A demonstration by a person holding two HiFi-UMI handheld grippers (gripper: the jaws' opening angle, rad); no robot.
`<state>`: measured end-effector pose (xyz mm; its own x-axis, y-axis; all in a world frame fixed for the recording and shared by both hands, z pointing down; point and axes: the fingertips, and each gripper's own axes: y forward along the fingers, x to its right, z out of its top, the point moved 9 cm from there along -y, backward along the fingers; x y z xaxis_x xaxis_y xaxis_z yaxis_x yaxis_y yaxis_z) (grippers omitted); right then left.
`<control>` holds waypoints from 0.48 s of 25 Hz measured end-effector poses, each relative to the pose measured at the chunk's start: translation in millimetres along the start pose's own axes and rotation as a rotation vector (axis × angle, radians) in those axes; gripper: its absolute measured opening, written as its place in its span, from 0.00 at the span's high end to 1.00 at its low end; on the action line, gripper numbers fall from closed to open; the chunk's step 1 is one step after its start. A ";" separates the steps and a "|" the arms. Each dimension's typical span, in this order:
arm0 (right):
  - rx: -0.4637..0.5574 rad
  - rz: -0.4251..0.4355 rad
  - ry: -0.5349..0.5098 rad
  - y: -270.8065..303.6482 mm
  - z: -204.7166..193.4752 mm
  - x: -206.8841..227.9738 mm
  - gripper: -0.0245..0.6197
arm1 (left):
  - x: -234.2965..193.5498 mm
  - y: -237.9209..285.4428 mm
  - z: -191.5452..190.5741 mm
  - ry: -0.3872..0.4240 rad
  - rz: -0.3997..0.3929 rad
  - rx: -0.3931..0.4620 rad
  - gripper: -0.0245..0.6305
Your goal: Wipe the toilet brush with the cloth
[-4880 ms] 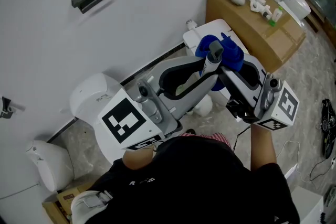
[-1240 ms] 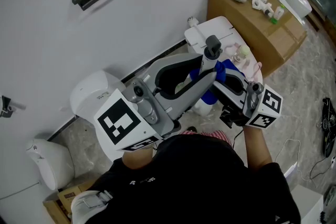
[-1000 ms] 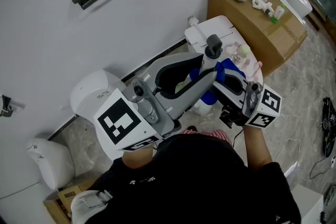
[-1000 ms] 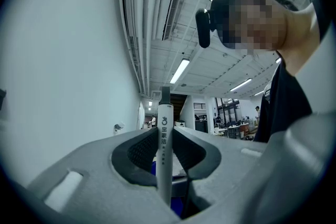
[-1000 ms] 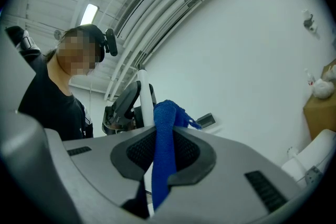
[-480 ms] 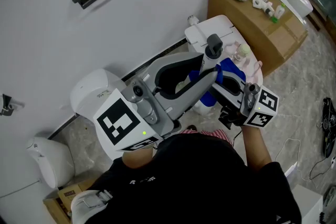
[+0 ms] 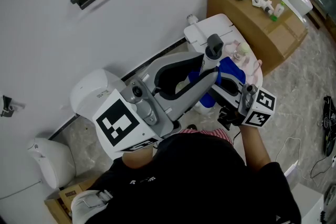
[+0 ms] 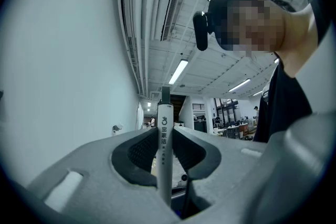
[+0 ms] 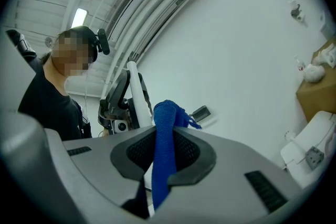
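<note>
The left gripper (image 8: 164, 150) is clamped on the toilet brush (image 8: 165, 113). Its dark pads press on either side of the white handle, which stands upright between them and pokes up past the tips to a grey cap. Close at its right side, the right gripper (image 9: 164, 150) is closed on the cloth (image 9: 167, 115), a blue fold pinched between its pads and bunching up above the tips. Seen from the right gripper, the brush handle rises just beyond the cloth and a little to its left. Whether the two touch cannot be told. In the head view both sets of jaws point the same way and meet over the white toilet (image 7: 212, 29), with the blue cloth beside the handle below the grey cap. Farther out, past the right gripper, a cardboard box (image 7: 252, 13) stands against the wall with small white things on top.
</note>
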<state>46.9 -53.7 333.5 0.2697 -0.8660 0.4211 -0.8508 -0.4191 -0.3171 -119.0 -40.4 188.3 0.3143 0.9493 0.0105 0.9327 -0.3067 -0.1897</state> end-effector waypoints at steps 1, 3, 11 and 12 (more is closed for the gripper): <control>-0.002 -0.003 0.002 -0.3 -1.0 0.4 0.86 | 0.0 0.0 0.2 0.000 -0.001 0.001 0.82; -0.008 -0.009 0.002 -0.9 -2.9 1.2 0.86 | -0.2 -0.1 0.6 0.000 -0.004 0.002 0.82; -0.024 -0.030 0.011 -3.7 -9.1 4.6 0.86 | 0.2 0.8 1.5 0.000 -0.013 0.006 0.82; -0.028 -0.034 0.012 -4.2 -10.1 5.1 0.86 | 0.2 1.1 1.8 0.000 -0.014 0.007 0.82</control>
<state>47.2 -53.7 345.6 0.2938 -0.8479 0.4413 -0.8533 -0.4407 -0.2786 -118.2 -40.4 186.3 0.3010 0.9535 0.0137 0.9358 -0.2926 -0.1966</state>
